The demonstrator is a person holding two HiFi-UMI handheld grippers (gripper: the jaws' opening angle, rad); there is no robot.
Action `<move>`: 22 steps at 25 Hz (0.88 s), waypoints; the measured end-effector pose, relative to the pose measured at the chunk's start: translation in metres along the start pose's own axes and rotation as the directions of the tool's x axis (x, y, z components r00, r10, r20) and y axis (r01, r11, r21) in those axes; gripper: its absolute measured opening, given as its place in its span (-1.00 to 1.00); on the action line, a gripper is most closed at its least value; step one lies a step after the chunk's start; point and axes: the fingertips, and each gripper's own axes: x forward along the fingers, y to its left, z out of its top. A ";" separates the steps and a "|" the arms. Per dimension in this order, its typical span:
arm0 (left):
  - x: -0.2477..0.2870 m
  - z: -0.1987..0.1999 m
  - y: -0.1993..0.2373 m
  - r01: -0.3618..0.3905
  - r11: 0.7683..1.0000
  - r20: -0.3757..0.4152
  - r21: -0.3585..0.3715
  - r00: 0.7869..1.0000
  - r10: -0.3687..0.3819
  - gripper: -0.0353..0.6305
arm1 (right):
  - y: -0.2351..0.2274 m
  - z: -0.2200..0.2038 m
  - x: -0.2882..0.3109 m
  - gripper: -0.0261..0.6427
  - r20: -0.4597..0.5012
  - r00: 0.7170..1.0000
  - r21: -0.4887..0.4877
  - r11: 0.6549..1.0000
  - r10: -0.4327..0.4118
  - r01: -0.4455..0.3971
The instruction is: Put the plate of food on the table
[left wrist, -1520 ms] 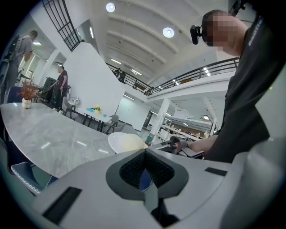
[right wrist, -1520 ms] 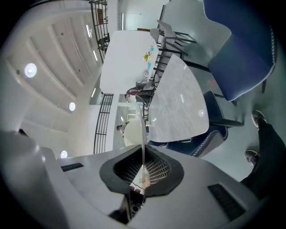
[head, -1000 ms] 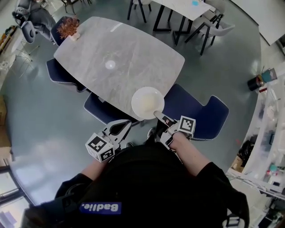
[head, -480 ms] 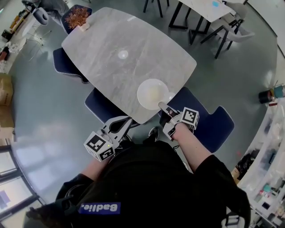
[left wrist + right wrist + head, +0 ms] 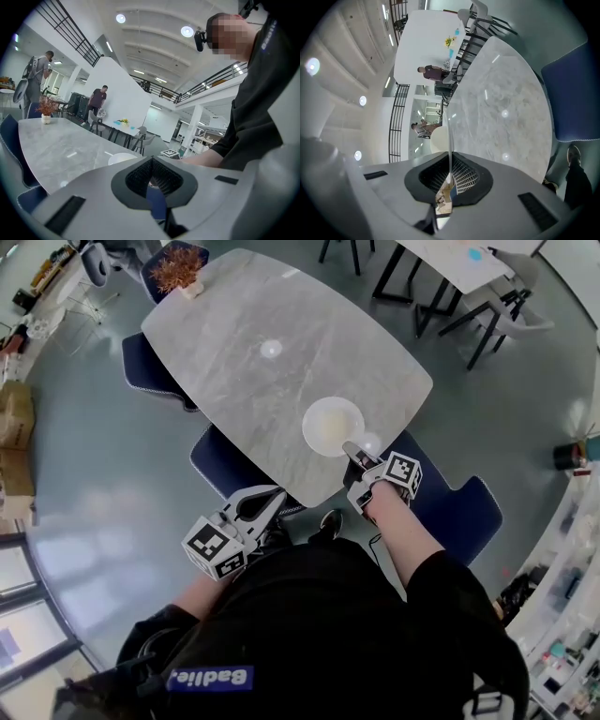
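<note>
Plate (image 5: 333,425): earlier it overhung the near edge of the table (image 5: 246,381), partly above the blue chair (image 5: 448,501). In the head view it now sits wholly inside the tabletop's outline, close to that edge. Whether it rests on the surface cannot be told.
Right gripper (image 5: 351,450): it has gone forward with the plate. Its jaws were short of the table edge and now reach in over it, clamped on the plate's near rim.
Right forearm: it is stretched further out from the body, with more bare arm in view.
Head view framing: the table sits higher and more to the right. The potted plant (image 5: 177,268) has moved up near the top edge.
</note>
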 end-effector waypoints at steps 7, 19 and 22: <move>-0.008 0.004 0.026 0.001 1.000 -0.015 -0.010 1.000 -0.002 -0.87 | -0.017 0.013 0.046 -0.86 0.039 0.999 0.037 0.999 -0.030 0.028; -0.012 -0.001 0.057 0.024 0.999 -0.072 -0.021 0.997 -0.026 -0.87 | -0.053 0.038 0.120 -0.86 0.091 0.988 0.104 0.988 -0.124 0.114; -0.017 -0.005 0.061 0.018 0.999 -0.076 -0.031 0.997 -0.021 -0.87 | -0.062 0.040 0.132 -0.86 0.091 0.984 0.100 0.984 -0.156 0.147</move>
